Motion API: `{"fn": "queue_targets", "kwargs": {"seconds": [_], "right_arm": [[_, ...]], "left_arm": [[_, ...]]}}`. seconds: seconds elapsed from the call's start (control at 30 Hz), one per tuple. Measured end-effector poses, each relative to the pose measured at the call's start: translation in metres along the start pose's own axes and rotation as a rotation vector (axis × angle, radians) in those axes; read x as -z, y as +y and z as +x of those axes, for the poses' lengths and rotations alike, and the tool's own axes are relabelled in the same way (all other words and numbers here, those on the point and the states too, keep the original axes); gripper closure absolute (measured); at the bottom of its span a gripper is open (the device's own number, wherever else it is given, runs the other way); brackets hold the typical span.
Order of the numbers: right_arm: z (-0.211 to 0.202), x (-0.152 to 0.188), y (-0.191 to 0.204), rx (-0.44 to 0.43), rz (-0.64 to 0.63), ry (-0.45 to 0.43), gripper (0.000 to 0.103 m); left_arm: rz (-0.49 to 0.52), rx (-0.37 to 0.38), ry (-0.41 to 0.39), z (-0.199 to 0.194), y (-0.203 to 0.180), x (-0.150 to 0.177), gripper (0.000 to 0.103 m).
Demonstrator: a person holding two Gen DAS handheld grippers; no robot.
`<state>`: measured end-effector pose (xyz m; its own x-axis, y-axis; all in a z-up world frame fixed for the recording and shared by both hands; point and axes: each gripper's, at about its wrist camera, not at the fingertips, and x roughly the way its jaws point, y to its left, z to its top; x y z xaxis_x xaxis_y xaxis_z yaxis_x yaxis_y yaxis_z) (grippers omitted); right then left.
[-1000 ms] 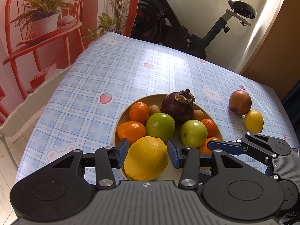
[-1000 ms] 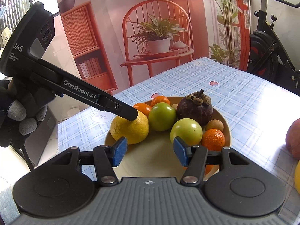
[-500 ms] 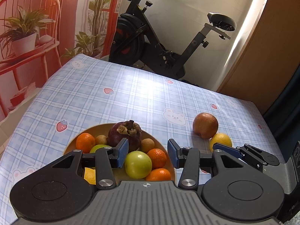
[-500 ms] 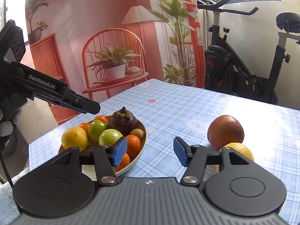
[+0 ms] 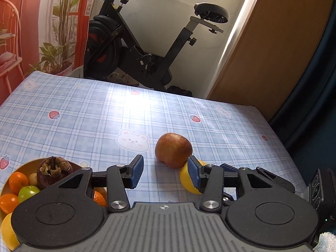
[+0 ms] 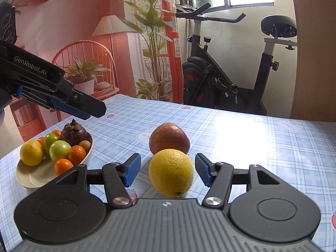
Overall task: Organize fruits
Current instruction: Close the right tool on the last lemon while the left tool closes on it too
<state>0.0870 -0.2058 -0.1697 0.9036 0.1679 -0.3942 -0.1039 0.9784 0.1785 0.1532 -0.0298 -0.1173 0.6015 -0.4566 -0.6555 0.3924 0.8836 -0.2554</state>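
A yellow lemon (image 6: pixel 171 172) lies on the table between the blue pads of my right gripper (image 6: pixel 167 171), which is open with a small gap on each side. Just behind it, and close against it, rests a red-brown apple (image 6: pixel 169 139). My left gripper (image 5: pixel 166 172) is open and empty, above the cloth in front of the same apple (image 5: pixel 173 150); its right finger hides part of the lemon (image 5: pixel 185 181). The cream bowl (image 6: pixel 25 180) to the left holds a mangosteen (image 6: pixel 74 134), green apples, oranges and another lemon (image 6: pixel 31 152). The left gripper (image 6: pixel 90 110) hangs above the bowl's far side.
The table carries a blue checked cloth (image 5: pixel 105 113) with strawberry and bear prints. Its far edge lies ahead, with an exercise bike (image 6: pixel 220 84) on the floor beyond. A wooden door (image 5: pixel 273 63) stands at the right, and a plant backdrop at the left.
Both grippers swung right, away from the bowl toward the loose apple and lemon. The lemon that sat between the left pads stays in the bowl. The right pads now flank the loose lemon.
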Motion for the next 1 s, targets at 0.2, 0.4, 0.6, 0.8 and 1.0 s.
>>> {"fn": "queue_targets", "kwargs": {"seconds": [0.2, 0.4, 0.6, 0.8, 1.0], "right_arm": [[0.005, 0.006, -0.008, -0.018, 0.001, 0.021, 0.042], [0.012, 0.009, -0.012, -0.06, 0.011, 0.042, 0.042], [0.018, 0.009, -0.013, -0.078, 0.011, 0.052, 0.042], [0.026, 0.009, -0.011, -0.072, 0.004, 0.089, 0.042], [0.029, 0.007, -0.016, -0.081, 0.037, 0.091, 0.042]], "left_arm": [[0.008, 0.025, 0.031, 0.024, -0.019, 0.0, 0.054], [0.03, 0.036, 0.067, 0.043, -0.032, 0.002, 0.054], [0.007, 0.056, 0.101, 0.058, -0.037, 0.004, 0.054], [-0.057, 0.064, 0.141, 0.07, -0.033, 0.003, 0.053], [-0.096, 0.071, 0.156, 0.076, -0.029, 0.003, 0.053]]}}
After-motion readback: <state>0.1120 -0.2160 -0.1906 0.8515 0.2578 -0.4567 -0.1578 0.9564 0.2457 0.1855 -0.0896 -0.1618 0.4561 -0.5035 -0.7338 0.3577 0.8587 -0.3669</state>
